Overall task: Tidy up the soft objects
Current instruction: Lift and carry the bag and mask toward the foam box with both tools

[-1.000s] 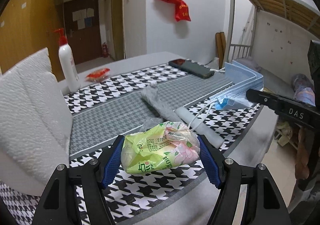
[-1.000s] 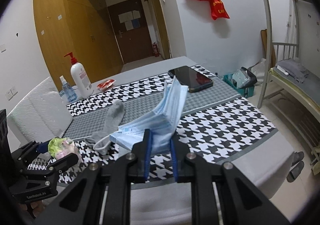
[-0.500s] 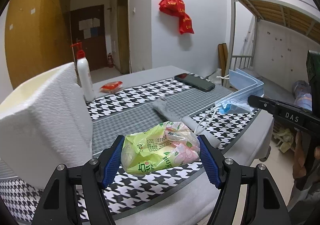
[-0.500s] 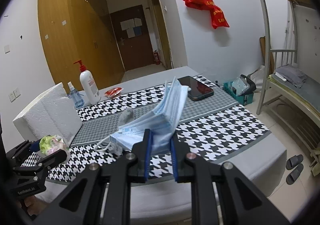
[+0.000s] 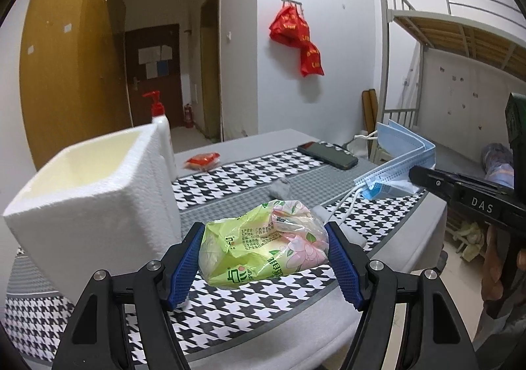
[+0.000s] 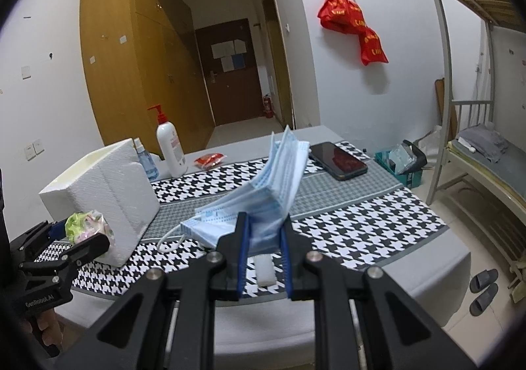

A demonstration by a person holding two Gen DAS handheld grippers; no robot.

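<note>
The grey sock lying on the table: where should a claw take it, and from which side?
Judging from the left wrist view, pinch the grey sock at its raised, bunched far end, coming from above; the rest lies flat, partly hidden behind the tissue pack.

A white foam box (image 5: 98, 192) hides most of the pump bottle (image 5: 162, 139) in the left wrist view, where a tissue pack (image 5: 263, 243) covers much of a grey sock (image 5: 279, 189). The stack of face masks (image 6: 263, 199) conceals that sock from the right wrist camera. Print on the red packet (image 6: 210, 159) is too small to read.
</note>
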